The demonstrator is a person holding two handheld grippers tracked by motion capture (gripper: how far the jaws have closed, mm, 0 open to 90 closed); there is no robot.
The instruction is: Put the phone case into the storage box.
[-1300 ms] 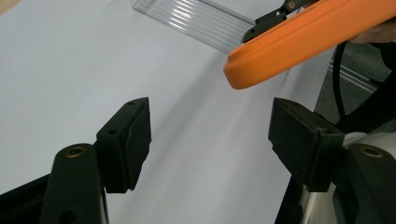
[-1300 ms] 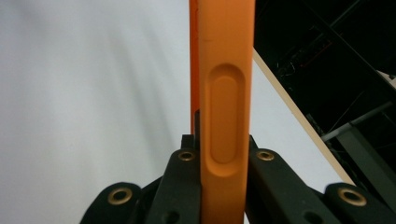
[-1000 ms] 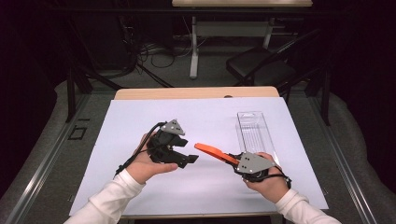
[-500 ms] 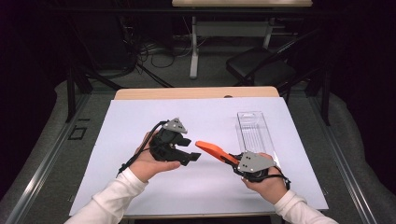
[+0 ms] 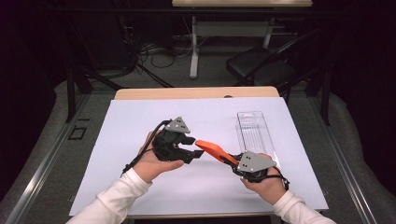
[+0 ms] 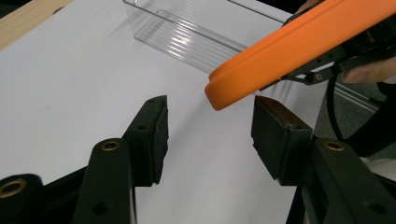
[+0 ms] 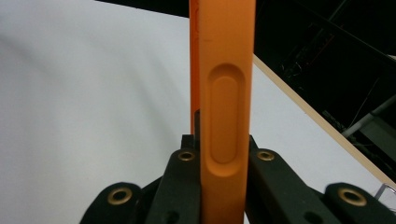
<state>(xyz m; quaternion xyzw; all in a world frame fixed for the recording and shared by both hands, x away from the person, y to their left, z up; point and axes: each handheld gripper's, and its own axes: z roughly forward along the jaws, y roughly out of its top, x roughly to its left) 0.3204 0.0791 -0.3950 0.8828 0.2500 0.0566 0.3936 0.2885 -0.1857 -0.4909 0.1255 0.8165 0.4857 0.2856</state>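
My right gripper (image 5: pixel 232 161) is shut on one end of a long orange handle (image 5: pixel 212 150), held above the white sheet. In the right gripper view the orange handle (image 7: pixel 224 70) rises straight up out of the right gripper (image 7: pixel 223 154), with an oval recess on its face. My left gripper (image 5: pixel 194 153) is open just left of the handle's free tip. In the left gripper view the orange handle (image 6: pixel 289 46) comes in from the upper right, its rounded tip hanging just above the gap of the left gripper (image 6: pixel 210 126); neither pad touches it.
A clear plastic tray (image 5: pixel 256 133) lies on the white sheet (image 5: pixel 140 116) behind the right hand; the clear tray (image 6: pixel 187 35) also sits beyond the left jaws. A wooden table edge (image 5: pixel 196 92) runs along the back. Chair and cables stand on the floor beyond.
The left gripper has drifted a little to the right, closer to the orange tip. The right gripper keeps its hold on the handle, nearly still.
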